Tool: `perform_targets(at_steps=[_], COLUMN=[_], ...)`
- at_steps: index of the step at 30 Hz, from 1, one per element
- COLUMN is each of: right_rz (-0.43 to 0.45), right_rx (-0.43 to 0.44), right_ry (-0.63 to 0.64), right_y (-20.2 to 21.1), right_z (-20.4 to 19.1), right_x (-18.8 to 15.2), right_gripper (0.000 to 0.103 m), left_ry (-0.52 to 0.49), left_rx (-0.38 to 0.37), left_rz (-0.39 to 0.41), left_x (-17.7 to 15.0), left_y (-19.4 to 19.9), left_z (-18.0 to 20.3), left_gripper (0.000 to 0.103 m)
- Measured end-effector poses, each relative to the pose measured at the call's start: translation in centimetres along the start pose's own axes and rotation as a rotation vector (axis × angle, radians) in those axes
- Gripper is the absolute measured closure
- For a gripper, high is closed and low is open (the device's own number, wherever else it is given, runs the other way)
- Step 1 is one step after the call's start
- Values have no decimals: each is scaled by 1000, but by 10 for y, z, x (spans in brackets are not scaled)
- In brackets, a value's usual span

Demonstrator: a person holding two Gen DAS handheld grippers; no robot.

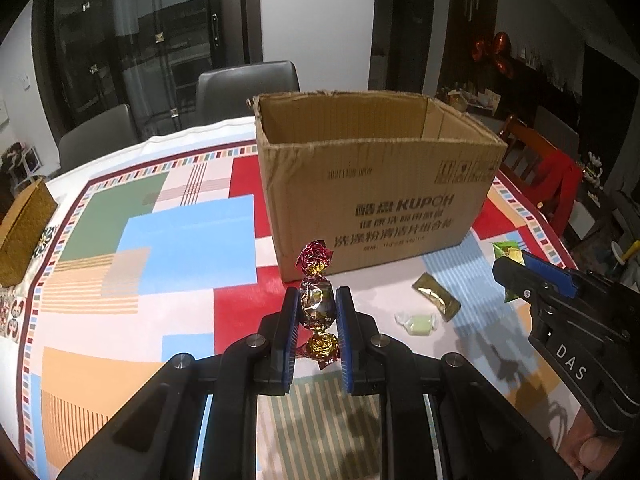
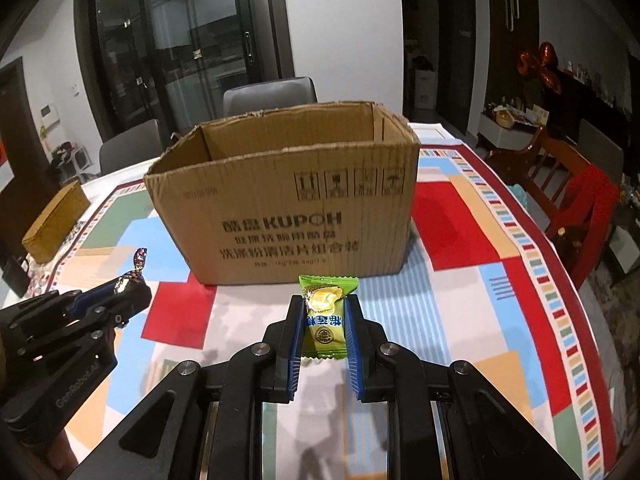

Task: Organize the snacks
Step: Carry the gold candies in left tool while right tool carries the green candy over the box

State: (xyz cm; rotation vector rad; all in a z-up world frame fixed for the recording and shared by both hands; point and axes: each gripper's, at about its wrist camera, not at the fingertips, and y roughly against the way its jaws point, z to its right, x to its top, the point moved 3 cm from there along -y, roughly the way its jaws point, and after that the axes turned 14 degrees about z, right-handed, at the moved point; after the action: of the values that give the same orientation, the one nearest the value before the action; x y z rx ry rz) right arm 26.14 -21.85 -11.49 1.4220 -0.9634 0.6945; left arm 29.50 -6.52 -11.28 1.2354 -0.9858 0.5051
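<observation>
The left gripper [image 1: 317, 312] clamped a foil-wrapped candy [image 1: 316, 304]; the right gripper [image 2: 323, 320] clamped a green candy packet [image 2: 323, 320]. The cardboard box [image 2: 280, 216] stood at twelve o'clock. Only the left view showed a gold sachet [image 1: 436, 296] and pale candy [image 1: 416, 322] lying at two o'clock

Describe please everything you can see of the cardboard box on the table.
The cardboard box is brown corrugated card, open at the top, its flaps torn off along ragged edges. Its front carries dark print: KUPOH, Chinese lines, handling symbols. It stands upright on the patterned tablecloth. The visible inside looks empty; the bottom is hidden. Nothing else touches it.
</observation>
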Motion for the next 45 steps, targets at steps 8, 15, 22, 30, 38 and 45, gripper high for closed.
perform_targets(at_steps=[8,15,22,30,38,45], right_rz=[37,77,105,125,165,180], right_rx=[3,2,1,8,9,18], right_ry=[14,27,46,73,102,135], right_y=[2,-1,-4,-10,-14,-26], right_z=[1,3,2,4,4,2], right_x=[19,40,58,76,99,117], right_gripper=[82,82,82,82,82,82], left_ry=[-9,-15,-16,-28,-41,-44], left_rx=[2,1,-8,-20,-23,-28], left_rz=[30,62,89,127,157,168], left_x=[18,37,57,85,107,126], left_y=[5,6,2,-5,-13,-28], left_z=[1,2,3,8,9,8], left_gripper=[84,84,84,84,84,84])
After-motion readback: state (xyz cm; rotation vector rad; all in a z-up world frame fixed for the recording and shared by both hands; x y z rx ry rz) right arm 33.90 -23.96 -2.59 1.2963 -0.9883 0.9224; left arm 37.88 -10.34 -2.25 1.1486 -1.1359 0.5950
